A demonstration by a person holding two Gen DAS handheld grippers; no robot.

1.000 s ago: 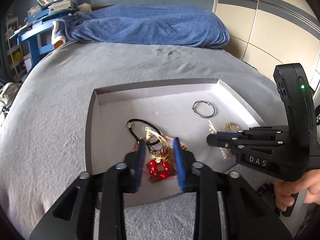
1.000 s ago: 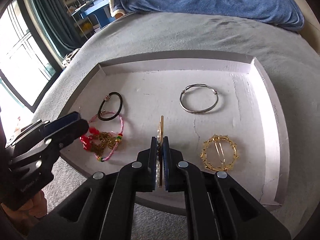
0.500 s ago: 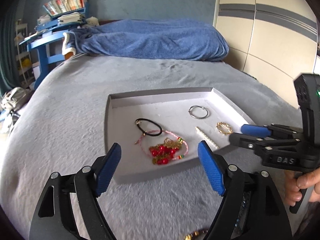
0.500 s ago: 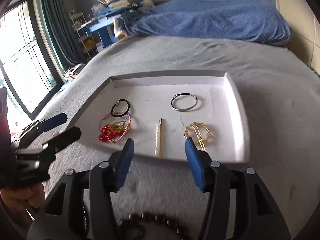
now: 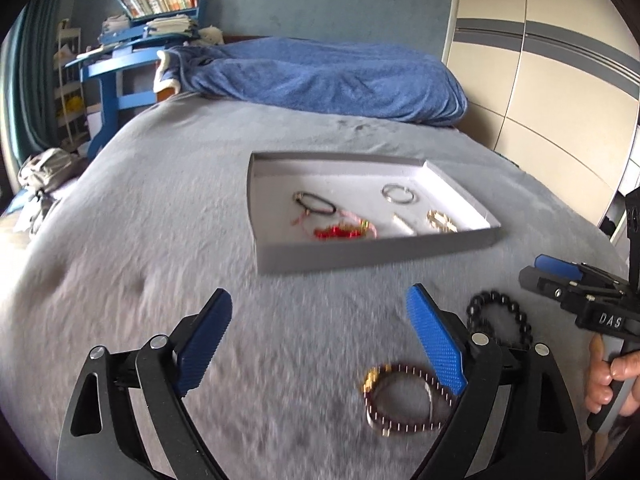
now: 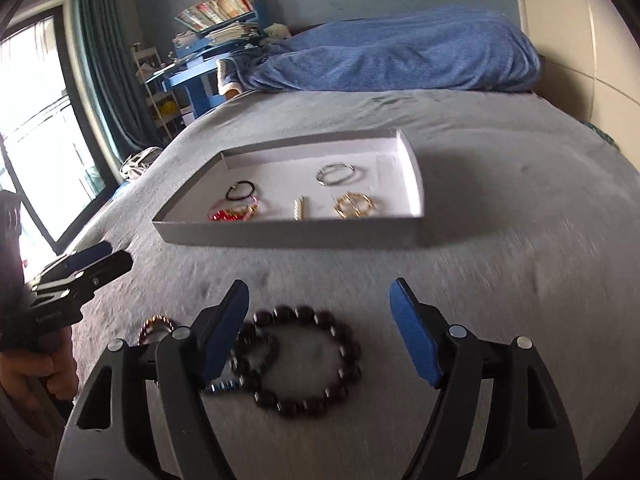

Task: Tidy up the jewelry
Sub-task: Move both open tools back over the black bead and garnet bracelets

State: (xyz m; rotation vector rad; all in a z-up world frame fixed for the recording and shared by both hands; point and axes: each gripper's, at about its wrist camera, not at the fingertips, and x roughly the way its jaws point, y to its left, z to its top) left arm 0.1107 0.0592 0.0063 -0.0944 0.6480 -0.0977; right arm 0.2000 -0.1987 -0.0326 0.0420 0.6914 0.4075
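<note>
Both your grippers are empty, jaws opening: the left gripper hangs near the gold-clasped bracelet, the right gripper over the dark bead bracelet on the bed. Next, probably lower, close, carry each to the tray.

The tray was grey outside, white inside, on a grey bedspread. In it lay a red beaded piece, a gold ring-shaped clip and a silver bangle. A dark brown bead bracelet lay nearer. Both grippers' pads were blue.
</note>
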